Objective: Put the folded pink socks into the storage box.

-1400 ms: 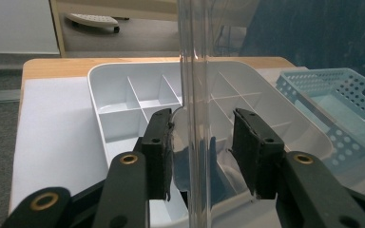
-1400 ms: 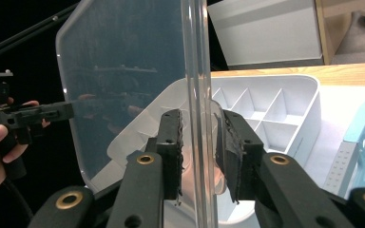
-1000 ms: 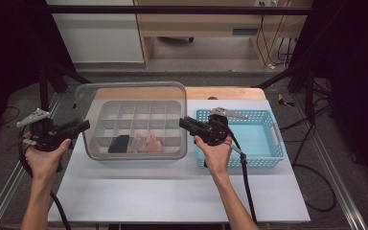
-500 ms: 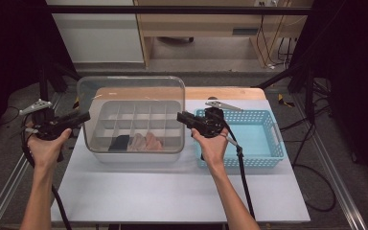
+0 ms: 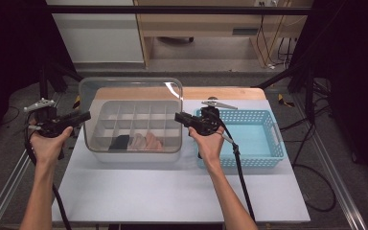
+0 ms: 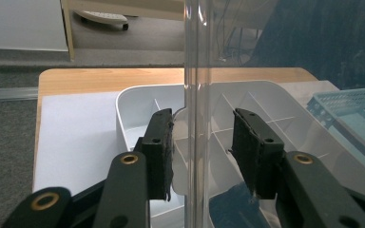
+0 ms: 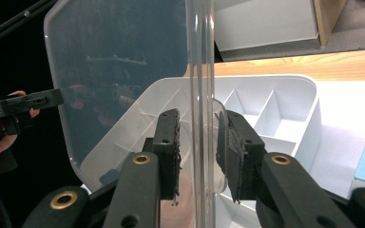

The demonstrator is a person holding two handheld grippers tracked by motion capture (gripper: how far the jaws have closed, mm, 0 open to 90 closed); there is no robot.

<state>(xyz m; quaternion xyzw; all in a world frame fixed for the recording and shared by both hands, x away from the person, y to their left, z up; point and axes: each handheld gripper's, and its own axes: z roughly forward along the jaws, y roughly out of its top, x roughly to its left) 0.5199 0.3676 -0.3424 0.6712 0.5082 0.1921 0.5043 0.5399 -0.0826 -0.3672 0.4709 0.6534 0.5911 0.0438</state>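
**Clear lid held over the divider box, one gripper on each short side**

The left gripper (image 5: 84, 116) is clamped on the left rim of the clear lid (image 5: 129, 110). In the left gripper view that rim runs upright between the two black pads, with one pad hard against it. The grip sits at mid-rim, probably so that the wide, bendy sheet hangs balanced and does not twist.

The lid hangs in the air above the white divider box (image 5: 139, 156). Its far edge is raised and its near edge is low over the front compartments. A dark item (image 5: 120, 142) and a pinkish item (image 5: 146, 142) lie there and can be seen through the plastic. The tilt suggests the lid is being swung on or off along the near wall, though which way cannot be told.

The right gripper (image 5: 178, 116) grasps the opposite rim in the same manner, its pads closed tightly on the plastic edge in the right gripper view.

The box stands on the white table (image 5: 172, 191), with its right wall just beside the blue basket (image 5: 278, 139). The right hand therefore has little side room and works above the basket's near-left corner. To the left of the box a strip of table is bare, and a broad stretch is free in front, toward the person.
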